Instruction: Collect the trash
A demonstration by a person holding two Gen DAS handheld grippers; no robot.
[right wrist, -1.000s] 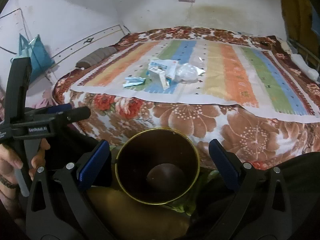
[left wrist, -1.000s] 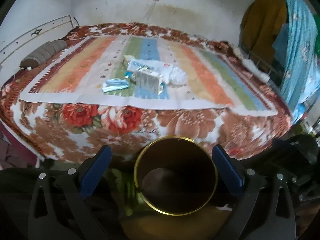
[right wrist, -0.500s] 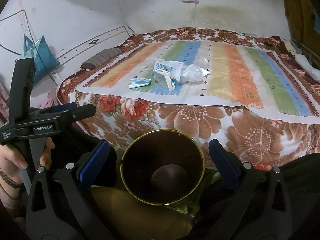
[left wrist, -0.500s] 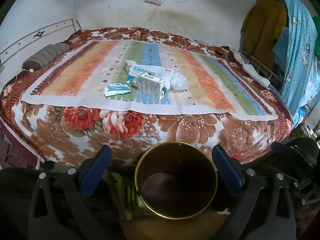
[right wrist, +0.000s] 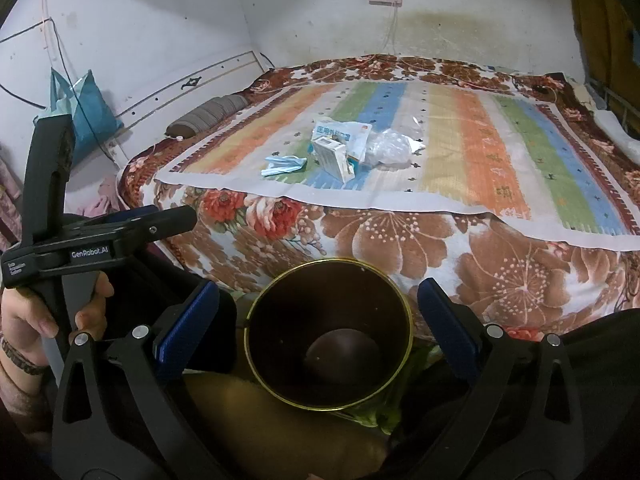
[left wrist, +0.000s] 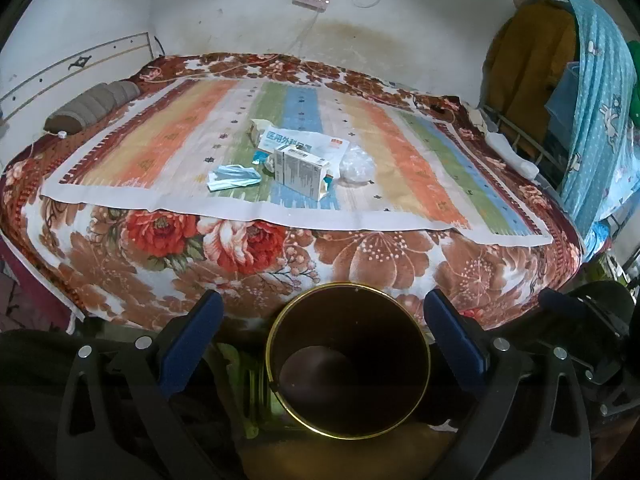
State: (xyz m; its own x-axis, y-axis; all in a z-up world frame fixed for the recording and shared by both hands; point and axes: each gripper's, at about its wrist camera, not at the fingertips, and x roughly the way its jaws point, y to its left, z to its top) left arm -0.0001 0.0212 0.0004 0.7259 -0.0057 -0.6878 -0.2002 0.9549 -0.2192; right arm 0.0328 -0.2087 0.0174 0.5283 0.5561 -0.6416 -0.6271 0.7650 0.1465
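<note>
Nothing has been picked up yet; this looks like the very start, with both tongs held low at the foot of the bed (left wrist: pixel 120 264) and lined up over the dark bin (left wrist: pixel 348 368) with its gold rim, which stands between the person and the mattress and looks empty. The left tongs (left wrist: pixel 320 320) are spread wide with nothing between the blue pads, and the right tongs (right wrist: pixel 318 300) are the same, wide apart and empty. The trash sits in a small cluster near the middle of the striped mat (left wrist: pixel 400 160): a crumpled blue face mask (left wrist: pixel 234 176), a white carton (left wrist: pixel 300 172) standing just beside it, a flat printed packet (left wrist: pixel 304 145) behind that, and a wad of clear plastic (left wrist: pixel 356 166) touching the packet's far side. My guess is the next move calls for a long reach forward over the bin and across the floral blanket, most easily to the mask, the nearest and most separate piece, then pinching it flat against the soft mat. Compared with a second ago, both views have tipped up, and the cluster sits lower in the frame; the items themselves have not moved.
</note>
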